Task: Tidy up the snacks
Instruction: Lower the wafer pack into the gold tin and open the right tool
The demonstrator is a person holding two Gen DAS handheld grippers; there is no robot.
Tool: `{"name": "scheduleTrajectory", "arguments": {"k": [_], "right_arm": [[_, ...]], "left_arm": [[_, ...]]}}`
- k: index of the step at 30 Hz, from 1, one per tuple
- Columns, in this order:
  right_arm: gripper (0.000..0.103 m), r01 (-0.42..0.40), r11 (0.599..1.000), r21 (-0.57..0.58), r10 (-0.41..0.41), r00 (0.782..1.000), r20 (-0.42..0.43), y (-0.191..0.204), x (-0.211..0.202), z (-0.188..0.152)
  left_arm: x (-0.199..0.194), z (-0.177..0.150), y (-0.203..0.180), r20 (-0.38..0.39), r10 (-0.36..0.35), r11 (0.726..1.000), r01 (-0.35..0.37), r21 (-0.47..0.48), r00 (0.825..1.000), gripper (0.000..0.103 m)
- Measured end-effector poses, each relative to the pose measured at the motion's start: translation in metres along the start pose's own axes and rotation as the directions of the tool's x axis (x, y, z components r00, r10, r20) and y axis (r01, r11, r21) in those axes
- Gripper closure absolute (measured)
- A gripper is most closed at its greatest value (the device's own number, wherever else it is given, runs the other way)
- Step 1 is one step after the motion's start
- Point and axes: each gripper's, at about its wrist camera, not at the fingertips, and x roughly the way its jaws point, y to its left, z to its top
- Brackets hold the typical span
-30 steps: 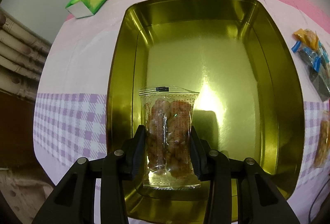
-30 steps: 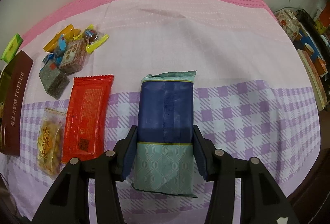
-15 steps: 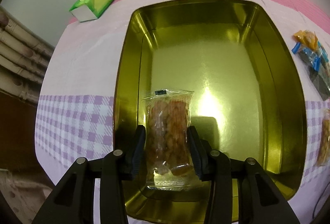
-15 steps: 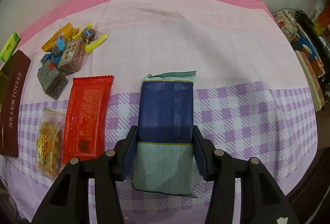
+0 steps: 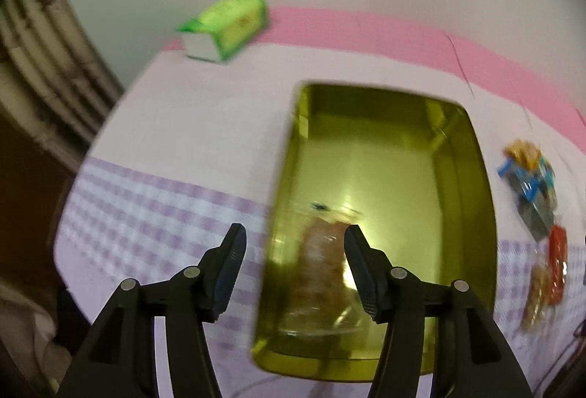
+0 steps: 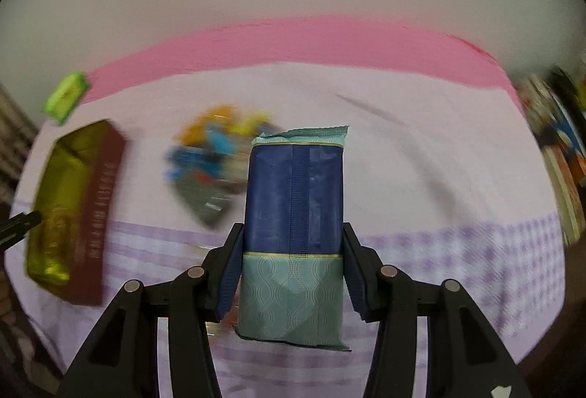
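In the left wrist view a clear packet of brown snacks (image 5: pixel 322 266) lies on the floor of the gold tin (image 5: pixel 472 214), at its near end. My left gripper (image 5: pixel 295 247) hangs above the tin's near left rim, its jaws opening and apart from the packet, which shows blurred behind them. In the right wrist view my right gripper (image 6: pixel 293 251) is shut on a blue and teal snack pack (image 6: pixel 295 200), held off the cloth. The tin (image 6: pixel 58 185) with its brown outer wall lies at the left of that view.
A green tissue pack (image 5: pixel 225 28) lies at the far left of the pink and purple checked cloth. A heap of small wrapped candies (image 5: pixel 531 181) and a red packet (image 5: pixel 558 258) lie right of the tin. Stacked boxes (image 6: pixel 564 156) stand past the table's right edge.
The left gripper let go of the clear snack packet in the tin, opened and rose back leftward. The right gripper lifted the blue and teal pack and swung toward the tin.
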Motion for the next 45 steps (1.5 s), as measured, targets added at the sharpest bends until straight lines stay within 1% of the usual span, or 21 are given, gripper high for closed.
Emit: {"name": "scheduleTrajectory", "arguments": {"k": [3,5,7,10,14,15,19,23,27,35,39,42,45], "right_arm": [[0.057,-0.074,0.996,-0.057,0.074,0.997,0.001,0.040,-0.001,0.010],[0.057,-0.126,0.987,-0.099,0.125,0.992,-0.009,0.071,-0.001,0.016],[0.057,-0.173,0.976,-0.130,0.171,0.985,-0.026,0.099,0.001,0.019],[0.057,-0.228,0.959,-0.170,0.222,0.974,-0.054,0.138,0.006,0.022],[0.057,-0.253,0.945,-0.207,0.244,0.967,-0.071,0.175,0.012,0.018],[0.057,-0.257,0.943,-0.210,0.246,0.966,-0.076,0.177,0.013,0.017],[0.057,-0.256,0.939,-0.230,0.237,0.966,-0.107,0.209,0.030,0.015],[0.057,-0.254,0.934,-0.252,0.225,0.964,-0.139,0.226,0.040,0.006],[0.057,-0.254,0.930,-0.265,0.215,0.962,-0.170,0.239,0.055,0.000],[0.057,-0.209,0.930,-0.302,0.165,0.972,-0.166,0.250,0.071,-0.008],[0.056,-0.207,0.924,-0.322,0.160,0.973,-0.168,0.252,0.077,-0.011],[0.056,-0.210,0.921,-0.327,0.158,0.971,-0.180,0.253,0.081,-0.015],[0.056,-0.199,0.916,-0.347,0.147,0.974,-0.171,0.254,0.081,-0.017]], "left_arm": [[-0.015,0.004,0.019,0.050,-0.002,0.998,0.005,-0.055,0.999,0.042],[-0.020,0.004,0.034,0.063,0.021,0.995,-0.015,-0.101,0.998,0.042],[-0.019,0.001,0.048,0.055,0.046,0.991,-0.039,-0.128,0.997,0.042],[-0.014,-0.008,0.064,0.023,0.055,0.985,-0.050,-0.166,0.998,0.042],[-0.004,-0.019,0.081,-0.027,0.076,0.975,-0.080,-0.206,0.997,0.042],[-0.002,-0.021,0.084,-0.033,0.079,0.973,-0.085,-0.213,0.996,0.042],[0.004,-0.024,0.095,-0.056,0.097,0.963,-0.108,-0.248,0.994,0.042],[0.011,-0.027,0.102,-0.079,0.083,0.957,-0.102,-0.273,0.993,0.042],[0.012,-0.026,0.101,-0.080,0.076,0.958,-0.095,-0.270,0.994,0.042],[0.012,-0.026,0.104,-0.086,0.069,0.955,-0.091,-0.283,0.994,0.041],[0.012,-0.026,0.104,-0.082,0.054,0.954,-0.076,-0.291,0.995,0.038],[0.010,-0.025,0.102,-0.070,0.043,0.956,-0.061,-0.288,0.997,0.038],[0.009,-0.025,0.100,-0.062,0.037,0.958,-0.053,-0.281,0.997,0.037]]}}
